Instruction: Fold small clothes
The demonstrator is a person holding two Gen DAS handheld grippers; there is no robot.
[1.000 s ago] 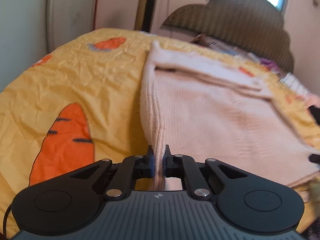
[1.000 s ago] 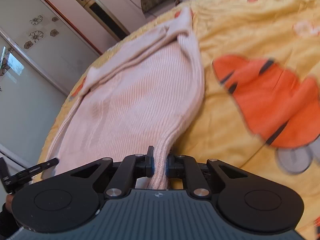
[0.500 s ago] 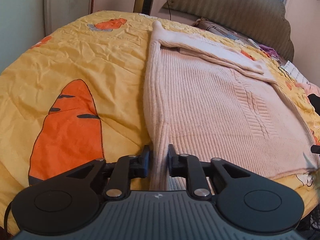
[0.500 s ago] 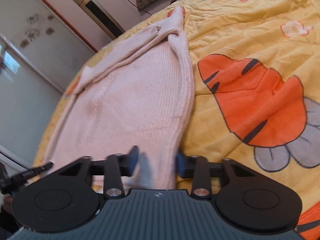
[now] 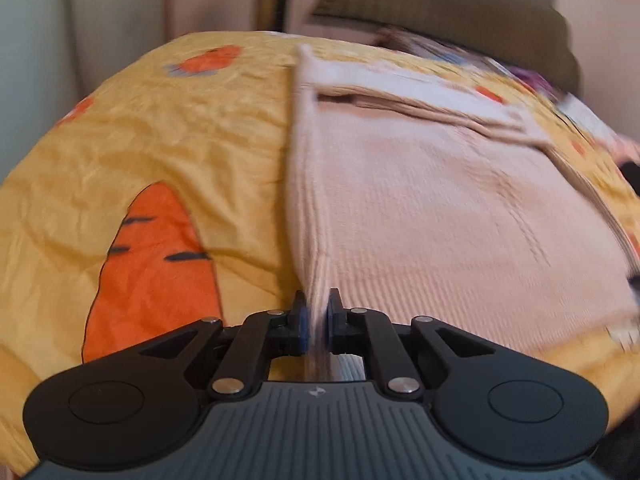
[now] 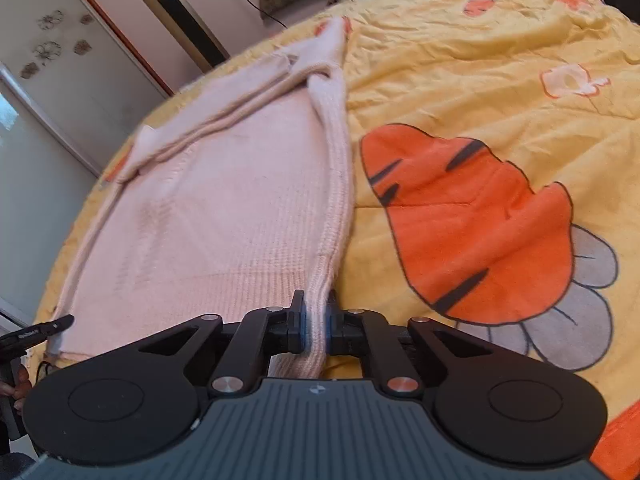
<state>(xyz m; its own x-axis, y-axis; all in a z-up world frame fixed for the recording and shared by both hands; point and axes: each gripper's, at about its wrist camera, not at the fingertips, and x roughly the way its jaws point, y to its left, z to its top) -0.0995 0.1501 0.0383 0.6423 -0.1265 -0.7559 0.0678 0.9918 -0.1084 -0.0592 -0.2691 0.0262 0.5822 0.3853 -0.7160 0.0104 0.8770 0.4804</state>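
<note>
A pale pink knitted sweater (image 5: 440, 200) lies flat on a yellow bed sheet (image 5: 180, 128) with orange carrot prints. Its sleeves are folded across the far end. My left gripper (image 5: 316, 312) is shut on the sweater's near left hem corner. In the right wrist view the sweater (image 6: 224, 208) spreads to the left, and my right gripper (image 6: 316, 312) is shut on its near right hem corner. The left gripper's tip (image 6: 40, 330) shows at the far left edge of that view.
A dark padded headboard (image 5: 440, 4) stands at the far end of the bed. A tall floor-standing air conditioner (image 6: 180, 16) and a wardrobe door (image 6: 52, 72) stand beyond the bed. Loose items lie near the headboard at the right (image 5: 580, 112).
Half a second ago both grippers were open around the hem corners. Both have now shut on the sweater again. The left view is blurred by motion.
</note>
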